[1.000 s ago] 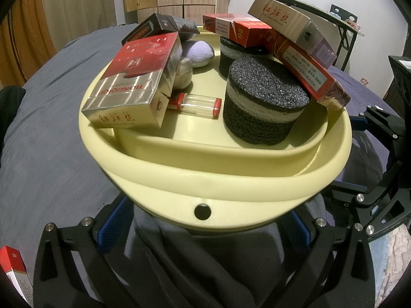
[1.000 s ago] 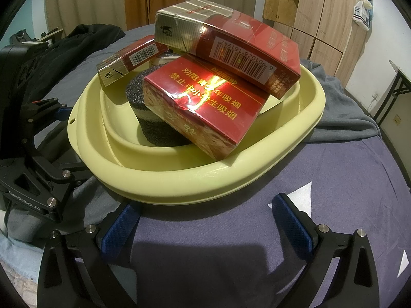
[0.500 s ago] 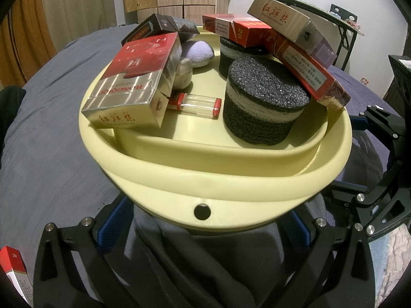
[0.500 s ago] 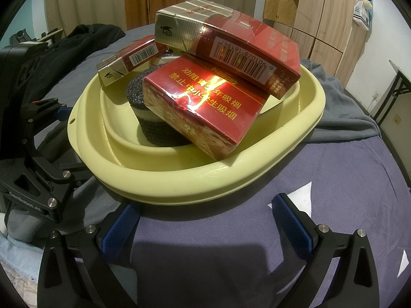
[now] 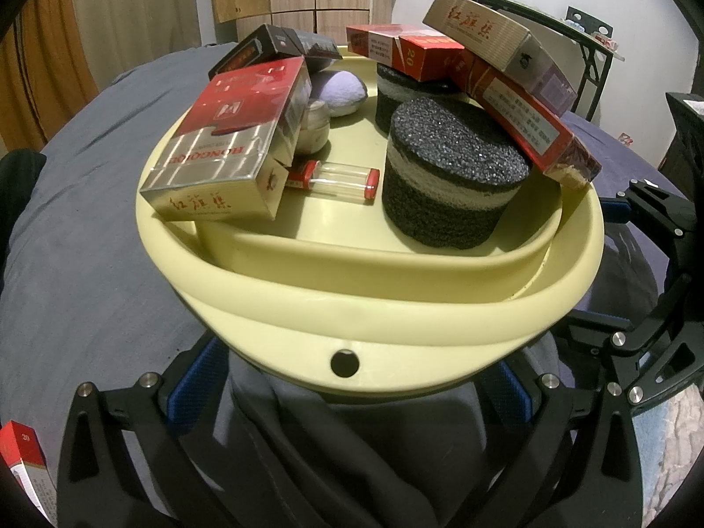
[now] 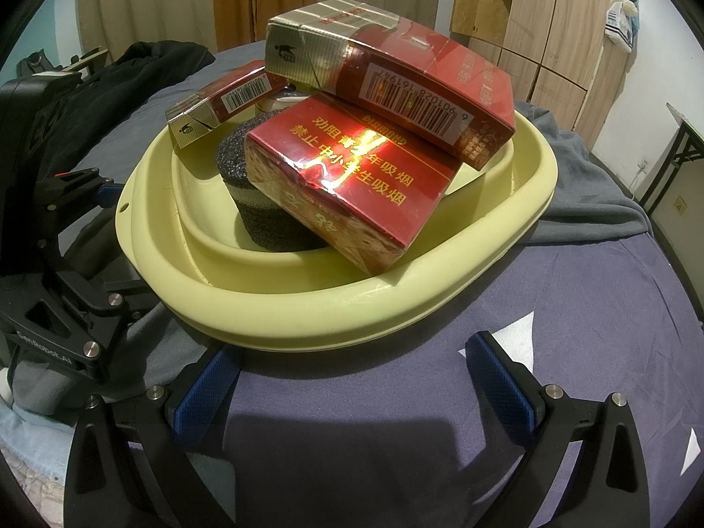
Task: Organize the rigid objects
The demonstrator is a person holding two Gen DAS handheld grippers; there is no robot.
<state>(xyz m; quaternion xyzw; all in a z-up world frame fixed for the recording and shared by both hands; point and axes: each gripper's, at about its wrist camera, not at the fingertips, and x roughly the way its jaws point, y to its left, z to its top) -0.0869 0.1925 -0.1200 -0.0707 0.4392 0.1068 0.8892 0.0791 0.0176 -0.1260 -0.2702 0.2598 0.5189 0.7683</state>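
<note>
**op:** Grippers first: my left gripper (image 5: 352, 400) is spread wide with nothing between the blue pads, parked just under the near rim of the yellow basin (image 5: 396, 312). Right gripper (image 6: 352, 378) is the same story, wide open and empty, low beside the basin on the purple bedsheet (image 6: 484, 418). My guess is they sit there to lift the basin from two sides.

**reply:** what's actually in it?

**op:** Everything's piled in the basin. Biggest is the black foam puck (image 5: 453, 185), propping up a red cigarette carton (image 6: 347, 185) that leans on the rim. Then a silver-red pack (image 5: 229, 145) overhanging the edge, which looks tippy to me. Smallest is a clear lighter (image 5: 334, 178) lying flat on the floor.
</note>
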